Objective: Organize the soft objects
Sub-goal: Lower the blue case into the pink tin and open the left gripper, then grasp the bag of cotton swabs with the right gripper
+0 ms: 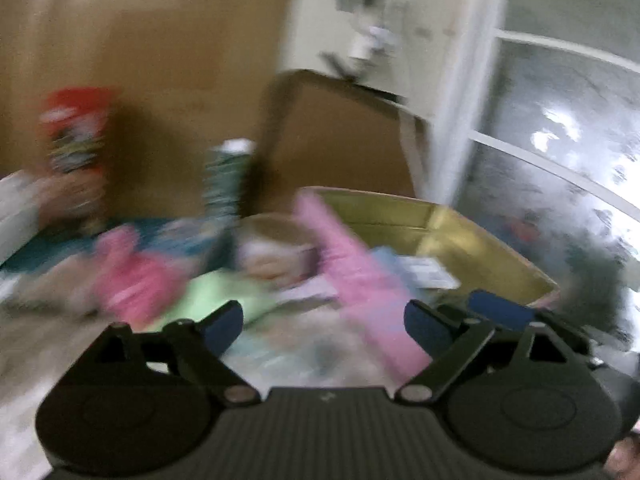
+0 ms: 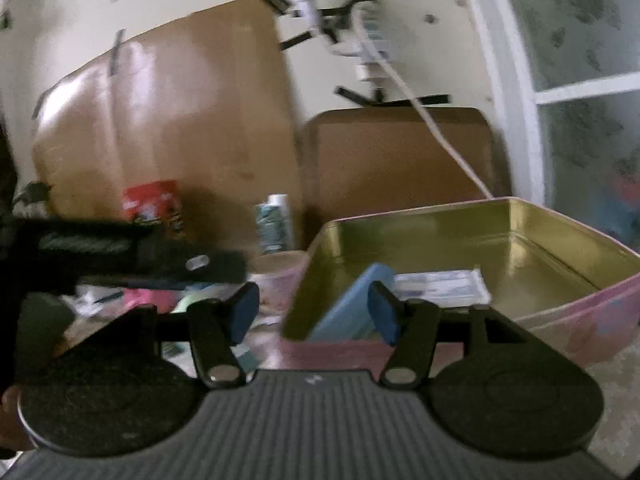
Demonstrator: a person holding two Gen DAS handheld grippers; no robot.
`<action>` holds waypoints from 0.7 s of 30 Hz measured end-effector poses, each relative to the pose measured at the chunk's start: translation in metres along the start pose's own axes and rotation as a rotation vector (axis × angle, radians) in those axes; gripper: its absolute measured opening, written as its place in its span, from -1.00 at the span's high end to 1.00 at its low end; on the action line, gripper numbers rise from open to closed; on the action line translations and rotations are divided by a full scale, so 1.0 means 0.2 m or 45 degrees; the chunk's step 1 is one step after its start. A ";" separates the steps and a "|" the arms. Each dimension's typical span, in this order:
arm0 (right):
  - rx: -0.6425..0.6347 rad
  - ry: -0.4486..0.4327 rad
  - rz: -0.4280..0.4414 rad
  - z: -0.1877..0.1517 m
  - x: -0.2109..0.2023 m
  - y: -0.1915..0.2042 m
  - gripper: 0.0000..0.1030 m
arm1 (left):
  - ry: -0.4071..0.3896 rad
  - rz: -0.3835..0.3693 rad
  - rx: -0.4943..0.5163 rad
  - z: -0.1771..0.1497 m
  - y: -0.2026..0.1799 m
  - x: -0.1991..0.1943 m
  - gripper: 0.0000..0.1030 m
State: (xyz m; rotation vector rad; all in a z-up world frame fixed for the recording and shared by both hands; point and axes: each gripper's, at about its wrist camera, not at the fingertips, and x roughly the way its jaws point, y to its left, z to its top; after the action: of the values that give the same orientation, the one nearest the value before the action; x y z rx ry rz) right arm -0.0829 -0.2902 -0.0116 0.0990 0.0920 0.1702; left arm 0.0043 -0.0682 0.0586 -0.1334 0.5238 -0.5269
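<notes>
- Left wrist view, very blurred: left gripper [image 1: 323, 326] jaws wide, nothing clearly pinched. A pink cloth [image 1: 352, 268] runs from 12 o'clock down toward the pad at 3 o'clock; can't tell if it touches. Tin box [image 1: 460, 236] at 2 o'clock, soft pile [image 1: 132, 280] at 10 o'clock.
- Tip: let the pink cloth fall fully clear into the box before moving off, and wait for a steady view.
- Right wrist view: right gripper [image 2: 313, 312] jaws partly apart, empty. Tin box [image 2: 540, 240] at 1–2 o'clock, blue pad [image 2: 352, 300] leaning inside near the front wall. The other gripper's arm crosses at 9 o'clock.
- Tip: keep the right clear of the left; approach the box from above its rim.
</notes>
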 end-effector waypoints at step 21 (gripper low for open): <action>-0.344 0.466 0.552 0.01 0.82 0.97 0.27 | -0.123 0.321 -0.369 -0.28 0.68 -0.47 -0.80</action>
State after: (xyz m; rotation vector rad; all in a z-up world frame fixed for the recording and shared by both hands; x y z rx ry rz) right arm 0.0471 -0.0724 -0.0035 -0.1863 0.4120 0.6309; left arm -0.0338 0.0973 0.0169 -0.3628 0.5115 -0.1950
